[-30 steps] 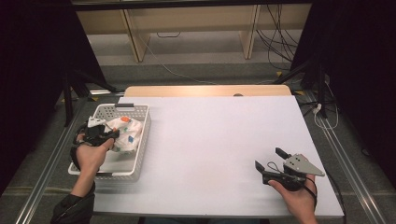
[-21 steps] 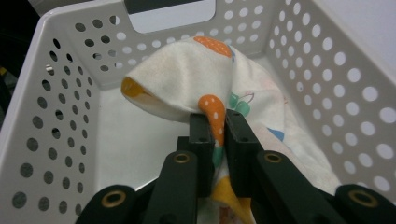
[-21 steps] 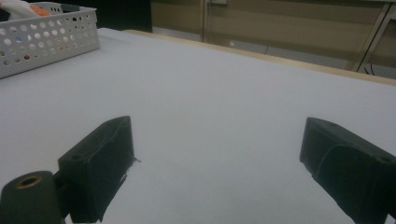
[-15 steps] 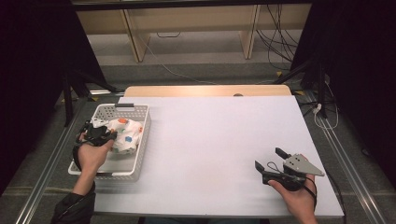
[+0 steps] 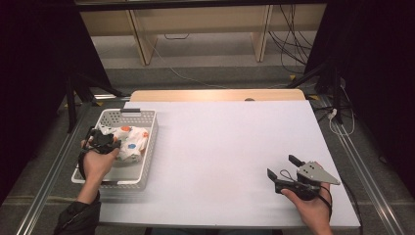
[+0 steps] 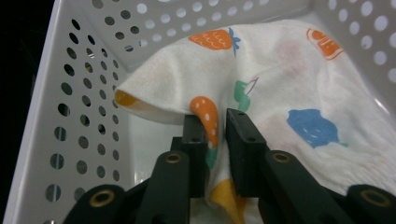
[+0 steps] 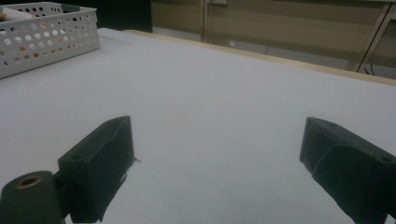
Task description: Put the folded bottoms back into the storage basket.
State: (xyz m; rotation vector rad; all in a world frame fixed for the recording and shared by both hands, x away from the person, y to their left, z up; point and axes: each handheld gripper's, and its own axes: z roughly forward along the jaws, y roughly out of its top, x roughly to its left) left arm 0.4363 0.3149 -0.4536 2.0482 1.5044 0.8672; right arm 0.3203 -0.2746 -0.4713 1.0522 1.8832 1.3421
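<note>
My left gripper (image 6: 216, 122), now nearer the basket's (image 5: 149, 147) far end, clamps a fold of the cloth (image 6: 280, 88) inside it, ready for lifting, while my right gripper (image 7: 217, 154) rests open near the table's (image 5: 220, 142) near-right corner.

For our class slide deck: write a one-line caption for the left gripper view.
Left gripper shut on a fold of the printed cloth inside the white perforated basket.
</note>
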